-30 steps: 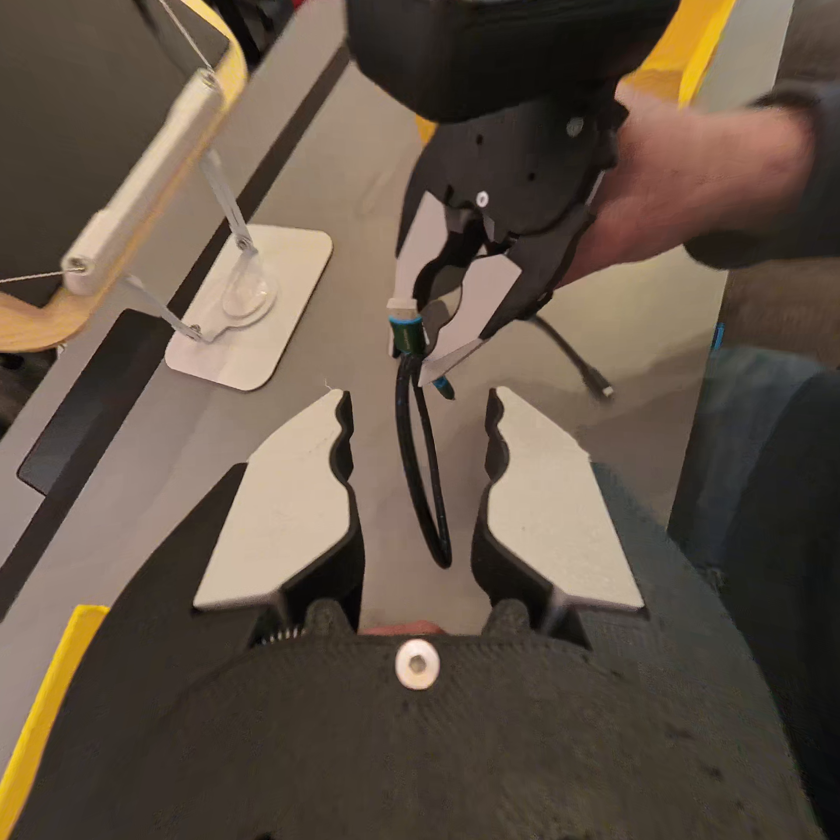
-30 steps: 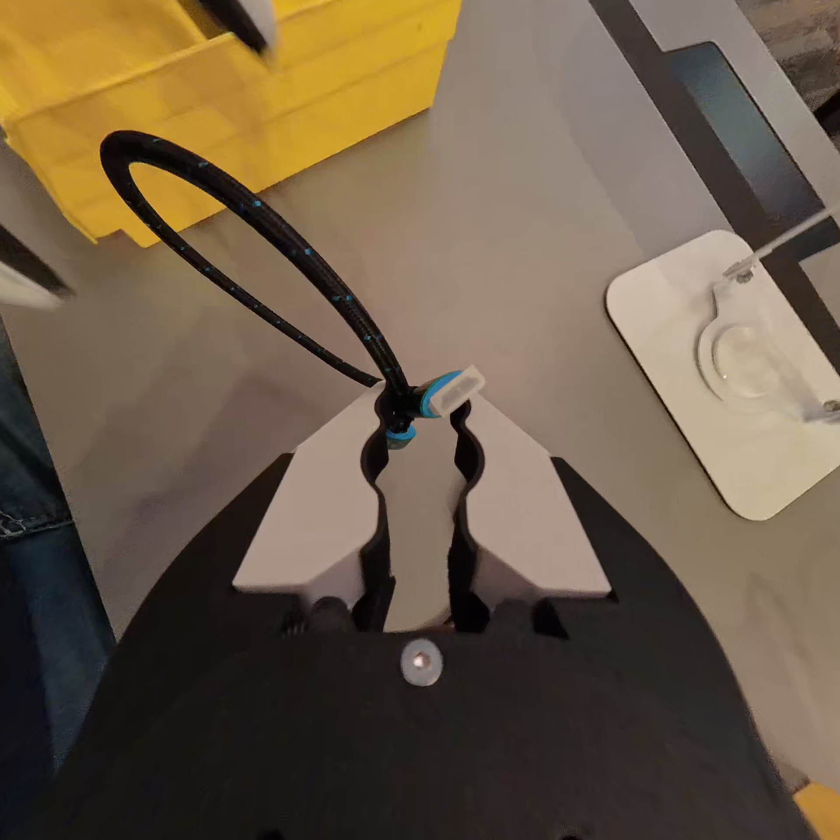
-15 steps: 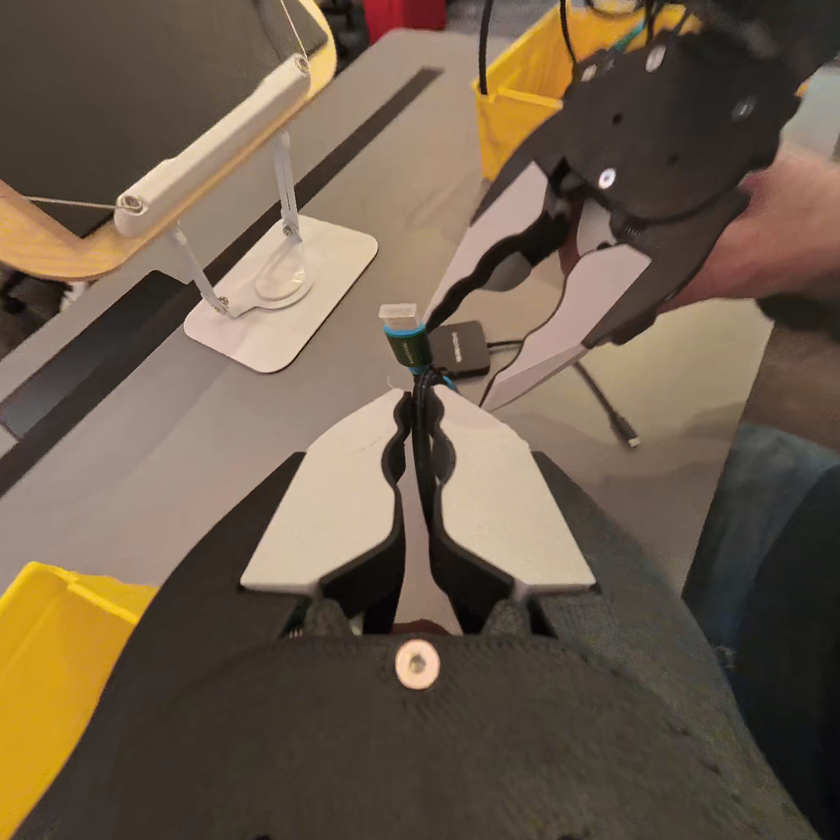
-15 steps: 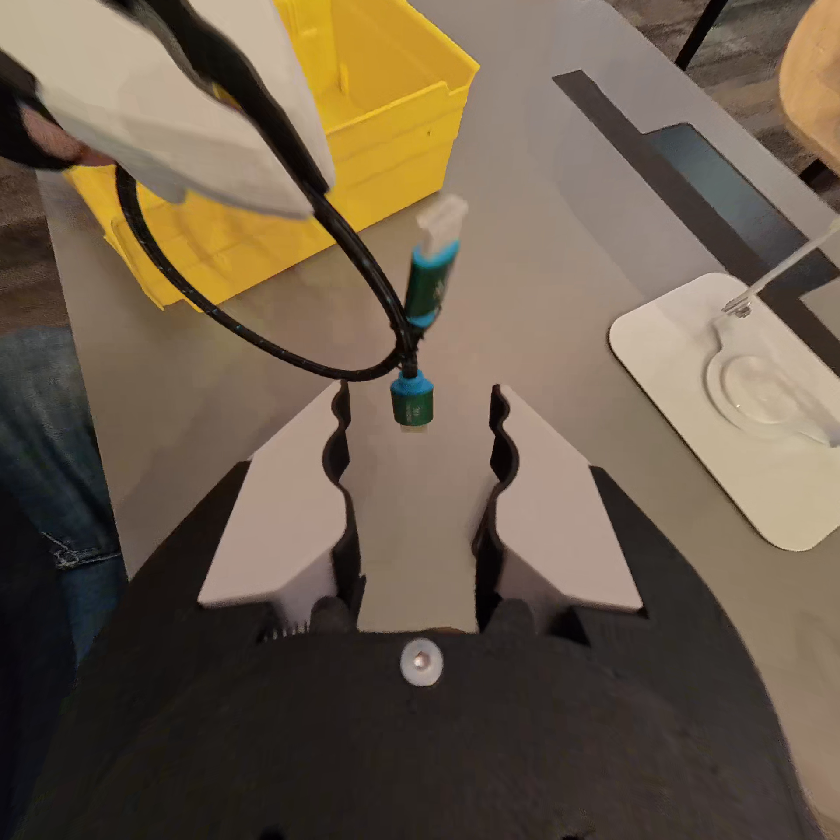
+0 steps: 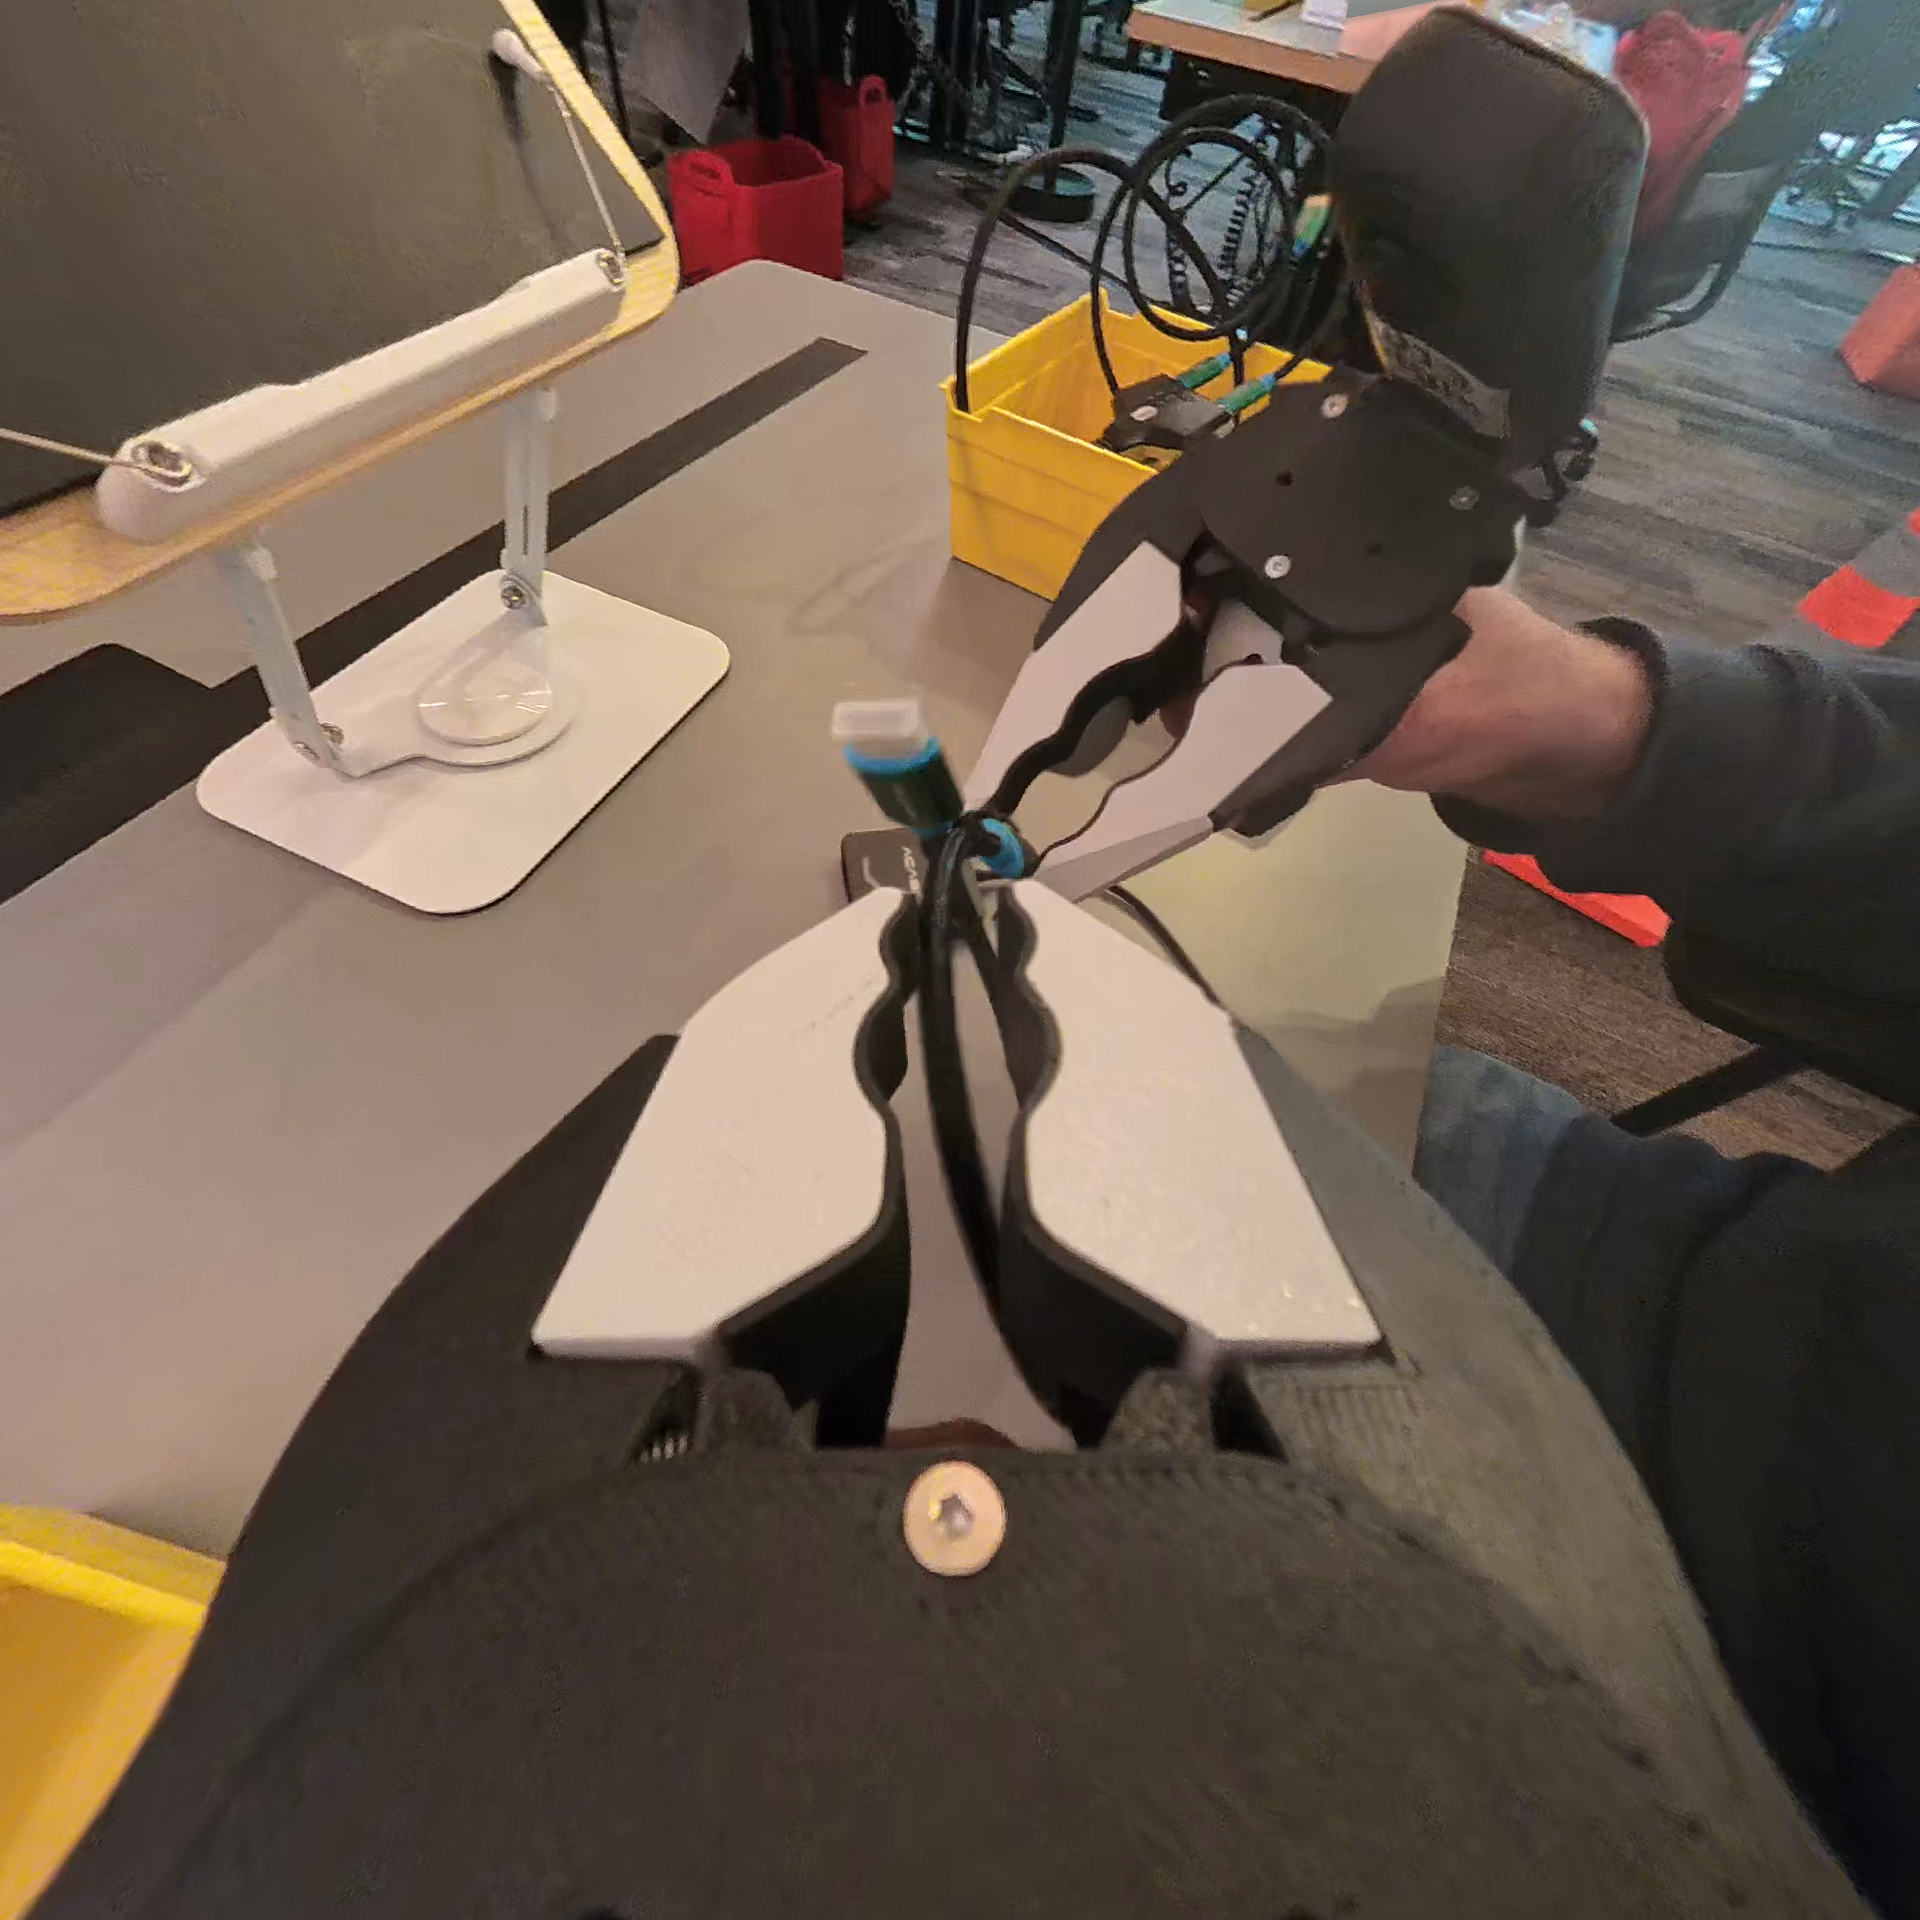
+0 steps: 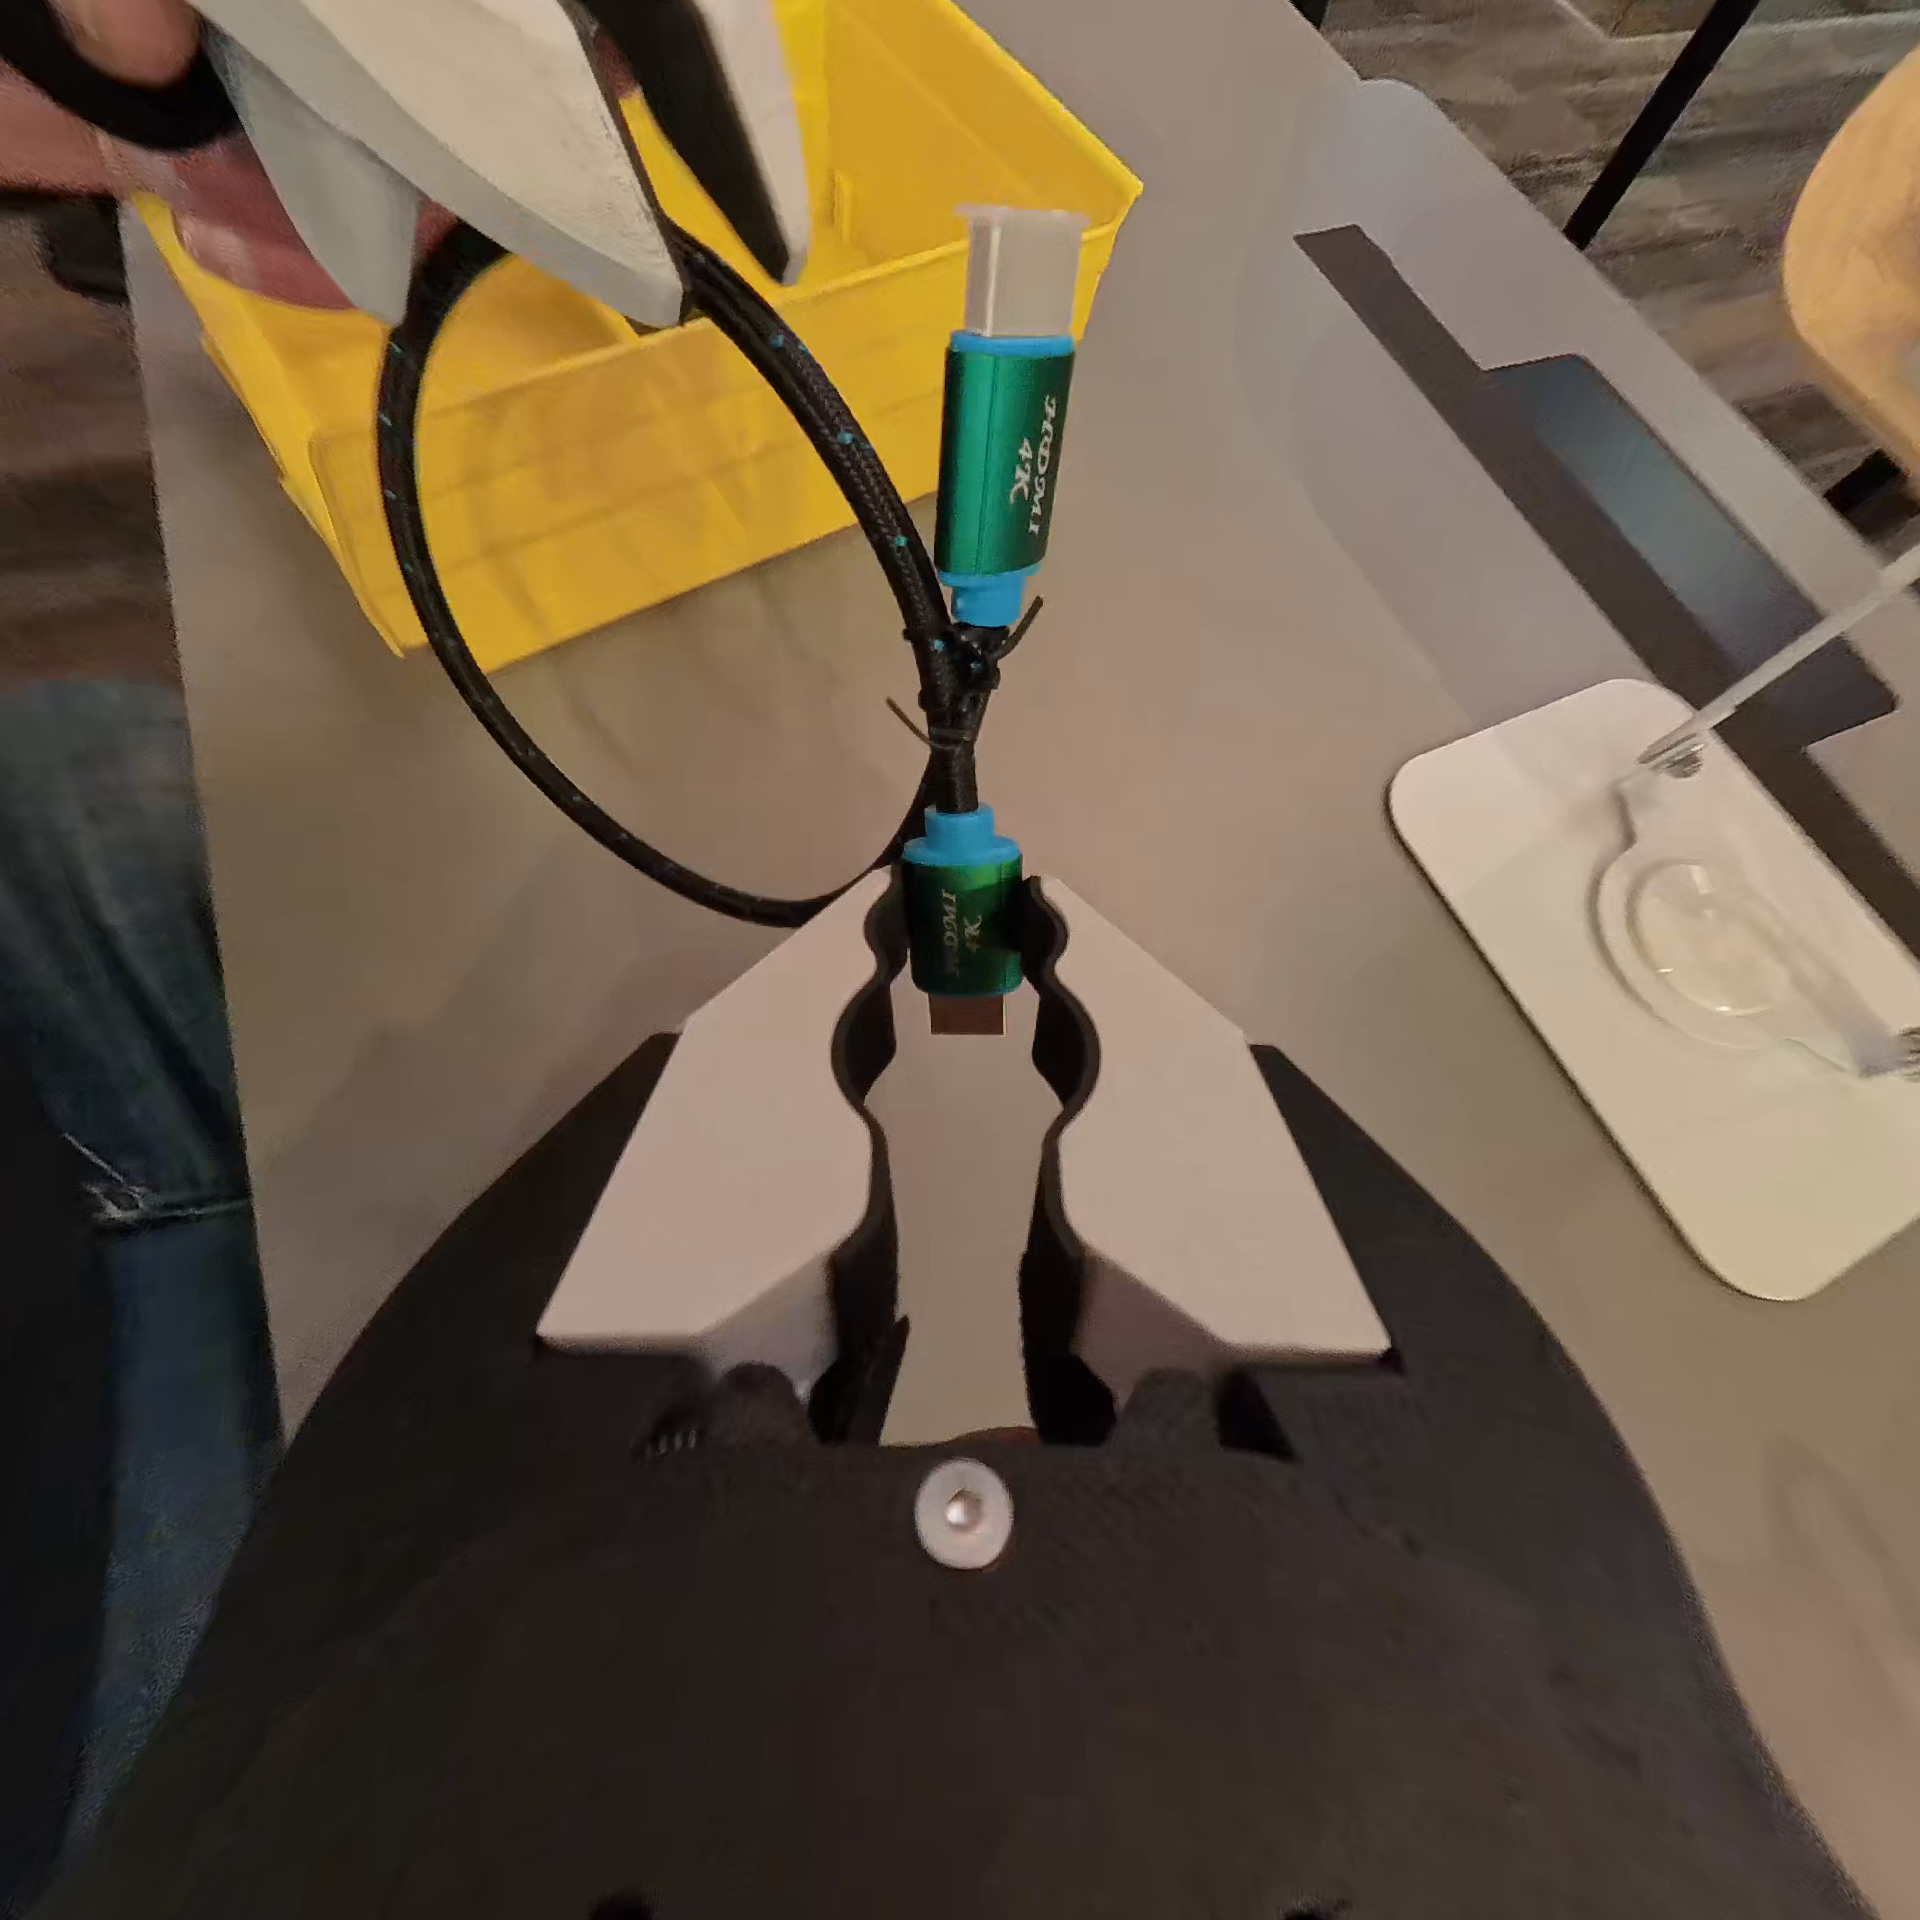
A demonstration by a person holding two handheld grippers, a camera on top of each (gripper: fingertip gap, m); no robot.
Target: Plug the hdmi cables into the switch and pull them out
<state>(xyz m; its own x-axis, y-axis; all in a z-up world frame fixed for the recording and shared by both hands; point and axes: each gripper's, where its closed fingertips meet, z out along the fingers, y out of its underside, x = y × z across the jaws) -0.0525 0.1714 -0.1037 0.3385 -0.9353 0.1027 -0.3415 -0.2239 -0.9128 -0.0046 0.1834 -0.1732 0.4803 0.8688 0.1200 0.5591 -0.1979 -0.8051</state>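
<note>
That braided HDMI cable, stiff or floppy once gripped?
Probably semi-stiff: the HDMI cable holds a springy loop rather than draping. Cable ties bundle both ends, so the capped connector likely swings along when the right gripper moves the bare one.

Pale lettering runs along both green plug shells (image 6: 995,468) of the HDMI cable (image 6: 416,488); light lettering also marks the black switch (image 5: 883,864).
</note>
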